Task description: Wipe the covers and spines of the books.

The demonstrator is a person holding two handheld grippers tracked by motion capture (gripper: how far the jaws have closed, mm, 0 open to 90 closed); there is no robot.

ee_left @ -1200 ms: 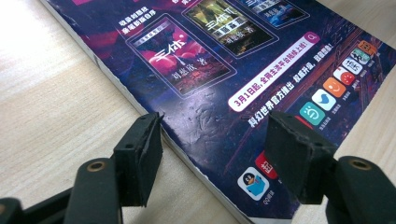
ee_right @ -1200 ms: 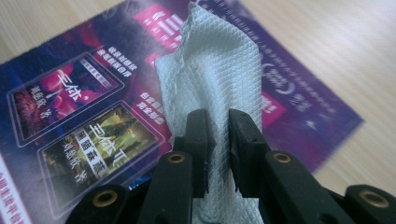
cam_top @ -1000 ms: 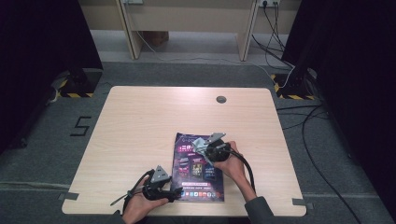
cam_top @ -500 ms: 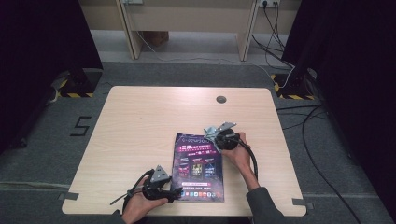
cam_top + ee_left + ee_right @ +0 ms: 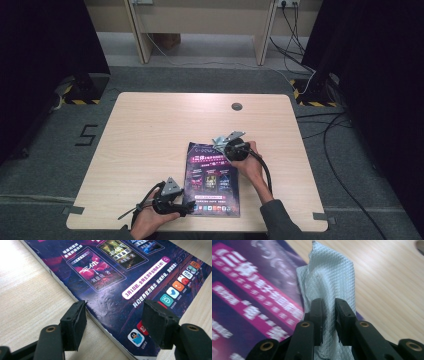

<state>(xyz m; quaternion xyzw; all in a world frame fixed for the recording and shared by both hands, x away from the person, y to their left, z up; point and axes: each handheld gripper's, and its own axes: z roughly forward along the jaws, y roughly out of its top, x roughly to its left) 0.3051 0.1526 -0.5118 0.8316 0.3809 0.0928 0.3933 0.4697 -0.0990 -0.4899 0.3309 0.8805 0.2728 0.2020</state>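
A dark purple magazine (image 5: 212, 180) lies flat on the wooden table (image 5: 150, 135) near its front edge. My right gripper (image 5: 226, 145) is at the magazine's far right corner, shut on a pale grey waffle-weave cloth (image 5: 329, 277) that drapes over the cover's edge (image 5: 249, 295). My left gripper (image 5: 187, 207) rests at the magazine's near left corner, open. In the left gripper view its jaws straddle the magazine's edge (image 5: 110, 297), one finger (image 5: 75, 325) over bare wood, the other (image 5: 158, 325) over the cover.
A round cable hole (image 5: 236, 106) sits at the table's far right. Cables (image 5: 320, 115) trail on the floor to the right. A desk frame (image 5: 200, 30) stands behind the table. A "5" mark (image 5: 86, 135) is on the floor at left.
The right gripper has slid with the cloth from the middle of the magazine's top part toward its far right corner. The left gripper has stayed put.
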